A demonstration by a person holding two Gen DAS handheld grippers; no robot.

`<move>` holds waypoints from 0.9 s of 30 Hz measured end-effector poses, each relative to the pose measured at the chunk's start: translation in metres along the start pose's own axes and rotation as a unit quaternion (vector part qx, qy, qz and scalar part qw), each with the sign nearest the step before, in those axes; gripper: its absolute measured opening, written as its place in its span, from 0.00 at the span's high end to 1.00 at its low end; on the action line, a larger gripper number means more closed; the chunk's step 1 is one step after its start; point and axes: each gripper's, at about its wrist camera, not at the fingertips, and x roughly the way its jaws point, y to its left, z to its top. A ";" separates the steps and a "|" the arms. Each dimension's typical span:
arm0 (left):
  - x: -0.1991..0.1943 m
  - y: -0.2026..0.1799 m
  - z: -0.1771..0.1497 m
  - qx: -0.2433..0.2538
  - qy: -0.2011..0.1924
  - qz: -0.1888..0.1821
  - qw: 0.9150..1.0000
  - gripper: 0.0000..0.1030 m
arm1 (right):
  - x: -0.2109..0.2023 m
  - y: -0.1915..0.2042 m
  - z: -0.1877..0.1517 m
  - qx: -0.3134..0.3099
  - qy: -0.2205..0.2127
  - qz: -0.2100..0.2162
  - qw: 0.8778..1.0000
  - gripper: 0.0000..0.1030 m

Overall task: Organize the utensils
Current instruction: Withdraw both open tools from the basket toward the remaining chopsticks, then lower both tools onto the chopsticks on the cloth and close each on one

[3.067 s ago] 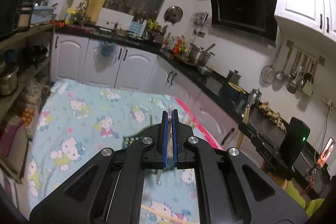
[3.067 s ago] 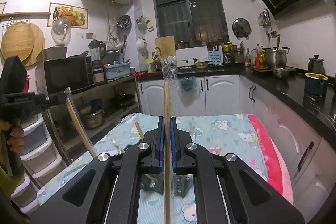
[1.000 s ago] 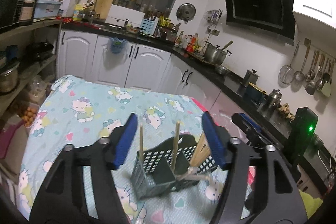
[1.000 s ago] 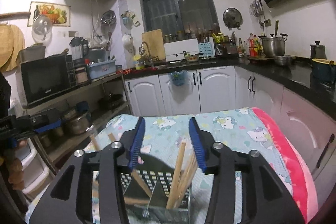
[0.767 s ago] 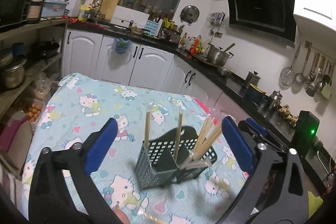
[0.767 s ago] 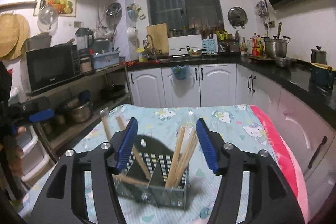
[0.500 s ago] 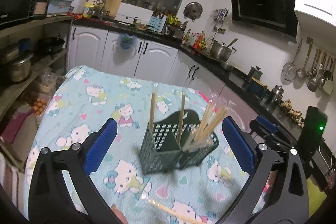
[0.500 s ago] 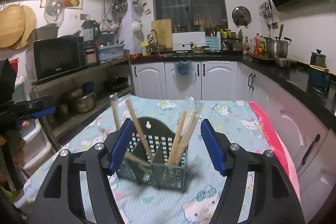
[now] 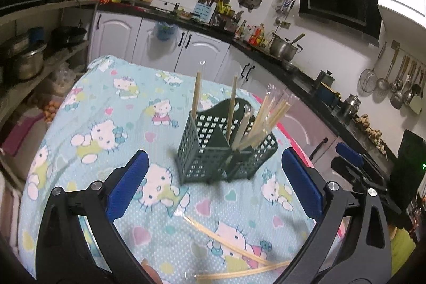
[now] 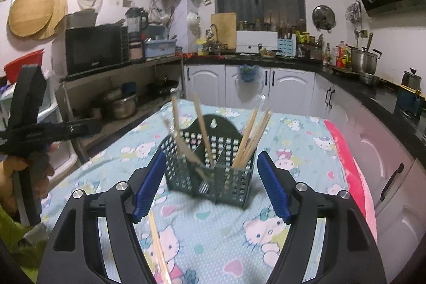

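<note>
- My left gripper (image 9: 214, 186) is spread wide and carries nothing; my right gripper (image 10: 210, 186) is likewise spread and empty.
- Both point at the green utensil basket (image 9: 226, 148), which stands upright on the cartoon-cat tablecloth (image 9: 106, 108) with wrapped chopsticks (image 9: 269, 116) leaning in its compartments.
- Loose chopsticks (image 9: 234, 257) lie on the cloth near me, just below the left fingers; one (image 10: 159, 249) also shows by my right gripper's left finger.
- I judge the next step is fetching these: I should lower one gripper flat to the cloth, straddle a single stick near its middle, close gently on the slippery wrapper, then lift it level before tipping it upright over a compartment.
</note>
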 end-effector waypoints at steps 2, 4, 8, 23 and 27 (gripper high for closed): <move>-0.001 0.001 -0.003 -0.003 0.004 0.001 1.000 0.10 | -0.003 0.004 -0.006 -0.007 0.011 0.002 1.000 0.33; -0.002 0.002 -0.007 -0.004 0.008 0.003 1.000 0.10 | -0.004 0.008 -0.011 -0.013 0.023 0.007 1.000 0.33; 0.001 0.005 -0.015 -0.009 0.026 0.005 1.000 0.10 | -0.006 0.017 -0.024 -0.031 0.045 0.024 0.998 0.33; 0.051 0.026 -0.057 -0.061 0.149 -0.005 0.987 0.36 | 0.022 0.082 -0.084 -0.111 0.171 0.139 0.969 0.59; 0.064 0.026 -0.066 -0.076 0.181 -0.020 0.980 0.54 | 0.036 0.093 -0.101 -0.119 0.207 0.157 0.958 0.66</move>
